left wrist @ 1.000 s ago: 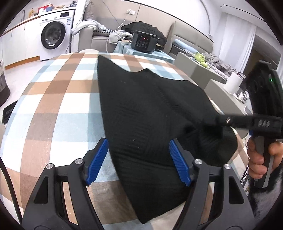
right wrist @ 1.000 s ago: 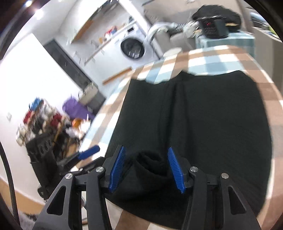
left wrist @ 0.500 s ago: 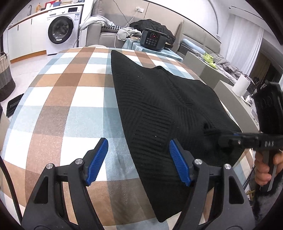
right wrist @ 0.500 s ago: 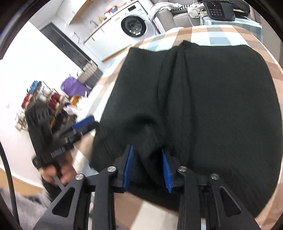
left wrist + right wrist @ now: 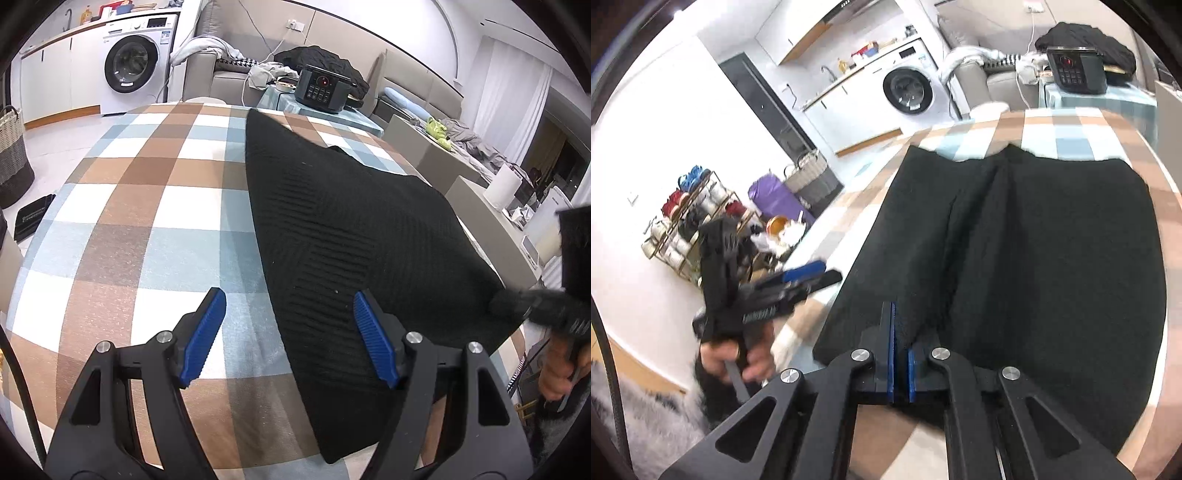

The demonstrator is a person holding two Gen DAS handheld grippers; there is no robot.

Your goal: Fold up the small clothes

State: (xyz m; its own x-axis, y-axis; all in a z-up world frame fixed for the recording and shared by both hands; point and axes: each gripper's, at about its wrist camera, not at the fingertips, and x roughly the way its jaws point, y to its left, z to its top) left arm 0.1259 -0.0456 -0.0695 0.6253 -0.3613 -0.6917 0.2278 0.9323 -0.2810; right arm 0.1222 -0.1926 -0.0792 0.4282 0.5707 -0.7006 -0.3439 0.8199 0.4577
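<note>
you are early in the fold: one black knit garment (image 5: 351, 229) lies spread flat on the checked surface (image 5: 147, 229), toward its right side, with no fold laid over yet. your right gripper (image 5: 900, 354) has just been closing and its fingers now pinch a raised tuck of cloth at the garment's near edge. your left gripper (image 5: 290, 339) hangs over the near left edge, fingers wide apart and gripping nothing, one over cloth, one over bare surface. what's left is the left grasp and every fold. count: one garment, two grippers.
</note>
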